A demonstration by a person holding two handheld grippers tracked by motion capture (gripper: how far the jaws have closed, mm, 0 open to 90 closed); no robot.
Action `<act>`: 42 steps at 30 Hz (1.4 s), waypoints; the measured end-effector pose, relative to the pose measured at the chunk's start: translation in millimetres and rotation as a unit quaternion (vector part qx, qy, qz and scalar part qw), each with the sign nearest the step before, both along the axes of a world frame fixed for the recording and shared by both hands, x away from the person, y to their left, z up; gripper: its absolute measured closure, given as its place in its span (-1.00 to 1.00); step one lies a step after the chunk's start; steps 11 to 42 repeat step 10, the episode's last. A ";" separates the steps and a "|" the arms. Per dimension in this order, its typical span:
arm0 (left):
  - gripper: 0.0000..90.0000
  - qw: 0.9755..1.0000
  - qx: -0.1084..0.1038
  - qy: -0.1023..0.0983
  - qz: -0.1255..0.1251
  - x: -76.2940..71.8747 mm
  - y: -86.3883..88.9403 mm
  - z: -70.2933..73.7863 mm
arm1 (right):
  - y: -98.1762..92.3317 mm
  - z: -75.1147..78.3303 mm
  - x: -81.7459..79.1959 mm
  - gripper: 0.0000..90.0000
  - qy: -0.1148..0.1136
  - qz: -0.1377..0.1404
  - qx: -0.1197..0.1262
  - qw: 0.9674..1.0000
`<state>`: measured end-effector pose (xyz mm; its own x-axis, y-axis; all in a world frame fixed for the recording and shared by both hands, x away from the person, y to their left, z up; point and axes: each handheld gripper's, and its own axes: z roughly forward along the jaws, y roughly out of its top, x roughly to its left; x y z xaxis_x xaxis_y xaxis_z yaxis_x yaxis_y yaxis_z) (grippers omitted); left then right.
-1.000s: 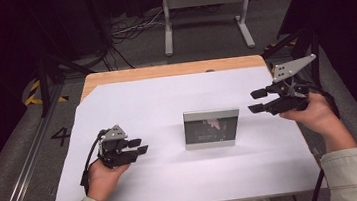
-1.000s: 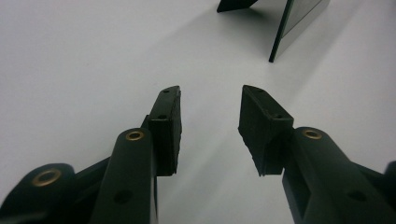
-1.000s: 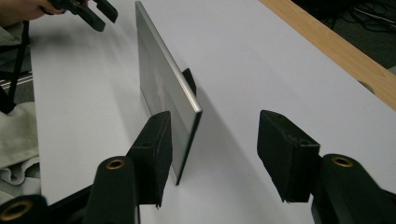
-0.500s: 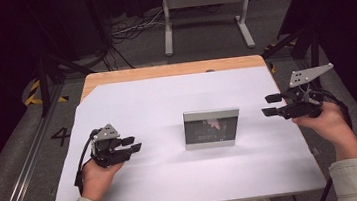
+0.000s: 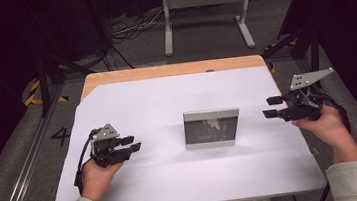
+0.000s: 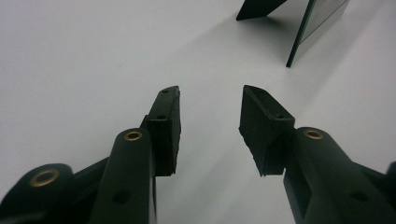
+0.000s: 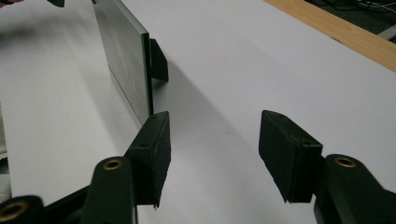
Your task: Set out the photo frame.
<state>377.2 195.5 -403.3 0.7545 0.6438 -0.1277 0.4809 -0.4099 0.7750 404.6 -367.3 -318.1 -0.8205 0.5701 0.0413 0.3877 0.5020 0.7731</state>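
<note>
**Framed glass panel stands mid-worktop between two spread grippers**

The small silver-framed glass picture frame (image 5: 212, 128) stands upright on a dark rear prop at the centre of the white-covered worktop (image 5: 166, 97). At its nine o'clock the left gripper (image 5: 132, 143) rests, jaws spread, empty. At three o'clock the right gripper (image 5: 271, 107) hovers, jaws spread, empty. Nothing lies between.
</note>
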 end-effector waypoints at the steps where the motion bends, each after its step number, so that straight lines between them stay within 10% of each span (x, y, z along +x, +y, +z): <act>1: 0.30 1.000 -0.001 0.000 -0.001 0.0 0.1 0.0 | 0.3 -0.1 -0.4 -0.02 -0.001 0.000 0.000 1.000; 42: 0.26 1.000 -0.003 -0.002 0.005 -0.7 1.4 0.7 | 2.3 -1.7 -3.0 -0.05 -0.004 -0.003 0.008 1.000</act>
